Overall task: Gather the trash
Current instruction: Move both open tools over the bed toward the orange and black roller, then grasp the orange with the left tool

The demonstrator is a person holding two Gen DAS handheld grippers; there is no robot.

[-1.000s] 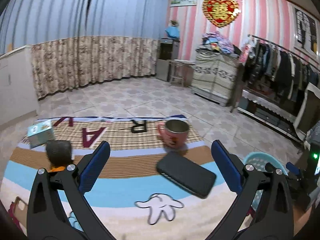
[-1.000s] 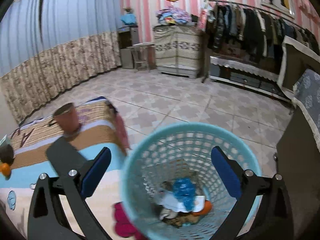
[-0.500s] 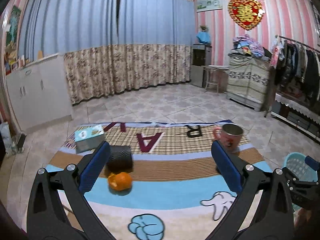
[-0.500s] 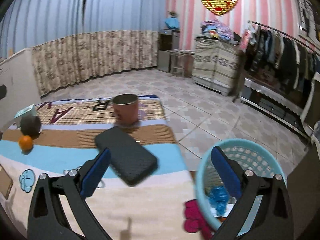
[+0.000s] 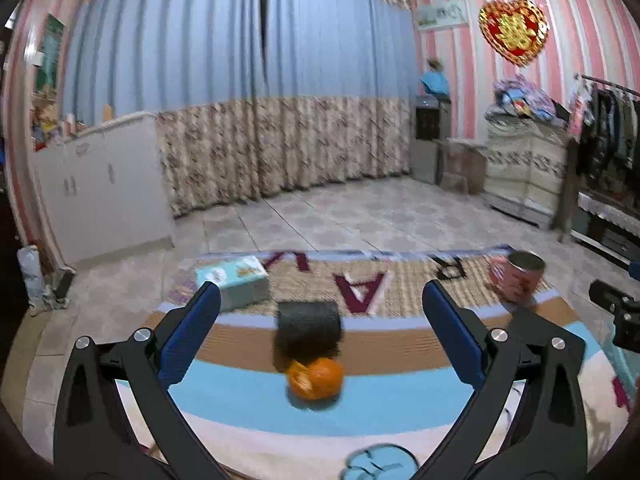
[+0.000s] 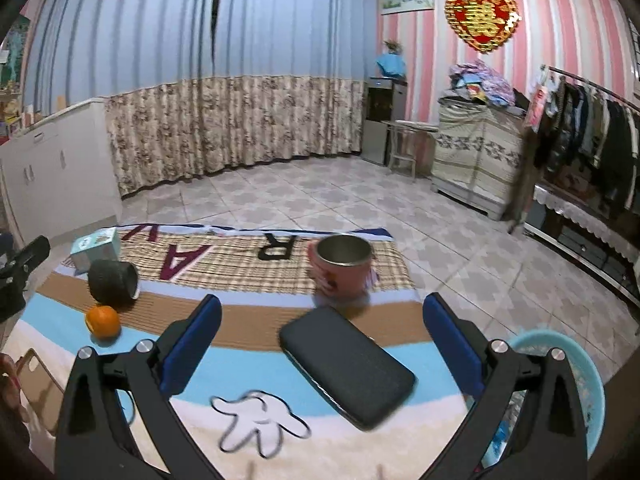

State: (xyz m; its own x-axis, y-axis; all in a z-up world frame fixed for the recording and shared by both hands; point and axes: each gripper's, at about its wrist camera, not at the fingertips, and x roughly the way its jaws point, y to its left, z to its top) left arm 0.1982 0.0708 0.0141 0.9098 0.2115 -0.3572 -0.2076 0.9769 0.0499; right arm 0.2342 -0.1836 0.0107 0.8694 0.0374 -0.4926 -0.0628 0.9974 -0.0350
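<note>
An orange peel (image 5: 316,376) lies on the striped cartoon blanket (image 5: 400,396), just in front of a black cylinder (image 5: 309,326). My left gripper (image 5: 320,340) is open and empty, hovering close above and behind the peel. My right gripper (image 6: 322,344) is open and empty, above a black flat case (image 6: 346,364). The peel shows at the left in the right wrist view (image 6: 103,321). The light blue trash basket (image 6: 588,384) stands on the floor at the blanket's right end, partly hidden by my right finger.
A pink metal mug (image 6: 340,266) stands at the blanket's far right and a tissue box (image 5: 232,282) at its far left. A white cabinet (image 5: 100,184) is left. A clothes rack (image 6: 592,140) is right. Tiled floor lies beyond.
Both grippers swung left. The left one went from the black case and mug to the orange peel. The right one left the basket and now faces the blanket.
</note>
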